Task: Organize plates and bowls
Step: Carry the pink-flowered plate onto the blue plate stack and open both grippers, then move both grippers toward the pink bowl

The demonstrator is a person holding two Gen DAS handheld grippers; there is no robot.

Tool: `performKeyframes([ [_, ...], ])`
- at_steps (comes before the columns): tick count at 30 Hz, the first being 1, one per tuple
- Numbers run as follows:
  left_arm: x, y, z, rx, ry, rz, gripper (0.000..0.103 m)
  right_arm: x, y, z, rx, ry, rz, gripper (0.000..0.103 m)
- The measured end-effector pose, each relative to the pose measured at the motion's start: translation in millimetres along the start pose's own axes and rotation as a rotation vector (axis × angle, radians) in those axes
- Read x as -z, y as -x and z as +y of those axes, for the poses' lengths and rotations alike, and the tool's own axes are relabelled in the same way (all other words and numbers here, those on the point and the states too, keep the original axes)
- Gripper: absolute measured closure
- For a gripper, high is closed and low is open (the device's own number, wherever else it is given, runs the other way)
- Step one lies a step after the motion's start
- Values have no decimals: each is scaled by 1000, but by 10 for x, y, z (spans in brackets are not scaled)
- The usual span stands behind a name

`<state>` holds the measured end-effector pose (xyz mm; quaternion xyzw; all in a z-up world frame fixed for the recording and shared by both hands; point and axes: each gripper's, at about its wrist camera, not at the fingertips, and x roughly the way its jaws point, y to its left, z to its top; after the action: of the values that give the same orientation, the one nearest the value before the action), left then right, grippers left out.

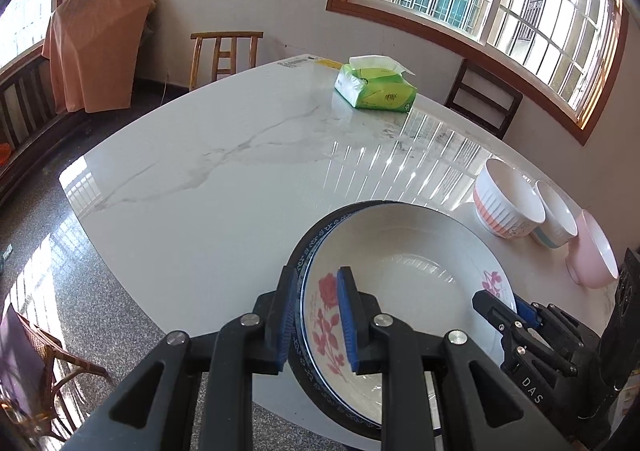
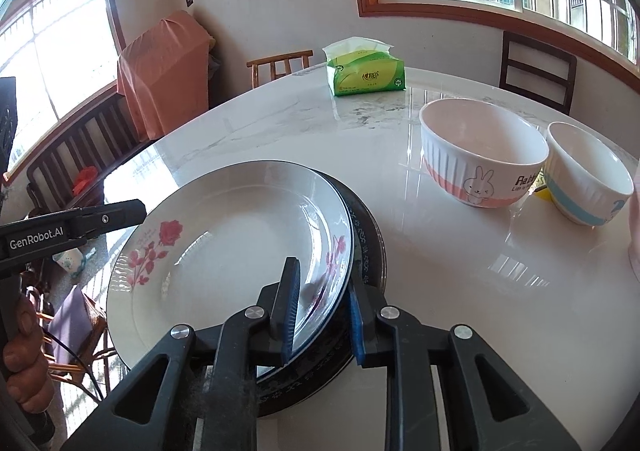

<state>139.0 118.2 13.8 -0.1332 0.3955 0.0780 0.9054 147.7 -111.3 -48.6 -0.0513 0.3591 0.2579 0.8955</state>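
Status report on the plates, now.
Left gripper and right gripper each straddle the rose plate rim. It sits on the dark plate. Bowls stand apart, nothing blocking.

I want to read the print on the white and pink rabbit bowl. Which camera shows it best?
The right wrist view: the white and pink rabbit bowl faces it, cartoon and lettering visible. The left wrist view shows this bowl only smaller at the edge, print faint.
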Motion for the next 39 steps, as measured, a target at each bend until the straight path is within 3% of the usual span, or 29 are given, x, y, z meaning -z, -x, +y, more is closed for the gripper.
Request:
performKeyframes([
  [3, 18, 29, -30, -10, -13, -16, 82, -19, 34, -4, 27, 13, -29, 77],
  [5, 33, 38, -42, -6, -17, -20, 82, -24, 114, 22, 64, 42, -81, 66],
  [8, 55, 66, -50, 30, -13, -26, 82, -17, 237, 23, 104, 66, -150, 64],
  [13, 137, 146, -198, 102, -71, -20, 80, 103, 523, -303, 155, -29, -236, 63],
  [15, 200, 213, -344, 114, -123, -25, 69, 191, 659, -485, 190, -65, -248, 63],
  [17, 263, 301, -484, 167, -146, -29, 31, 290, 801, -689, 226, -104, -252, 63],
  [18, 287, 358, -552, 202, -149, -41, 25, 350, 885, -798, 247, -130, -256, 63],
  [22, 349, 545, -904, 297, -186, -75, 21, 604, 1240, -1286, 345, -230, -281, 56],
  [26, 440, 577, -1229, 486, -207, -47, 21, 861, 1541, -1807, 435, -347, -292, 54],
  [29, 474, 546, -1490, 646, -217, 7, 21, 1060, 1723, -2104, 461, -425, -300, 54],
  [31, 462, 519, -1682, 684, -210, 30, 21, 1174, 1796, -2221, 469, -451, -299, 53],
  [34, 371, 394, -2042, 748, -227, 134, 21, 1278, 1919, -2344, 426, -494, -315, 53],
  [39, 92, 61, -2711, 811, -225, 303, 21, 1177, 2124, -2554, 357, -499, -308, 53],
])
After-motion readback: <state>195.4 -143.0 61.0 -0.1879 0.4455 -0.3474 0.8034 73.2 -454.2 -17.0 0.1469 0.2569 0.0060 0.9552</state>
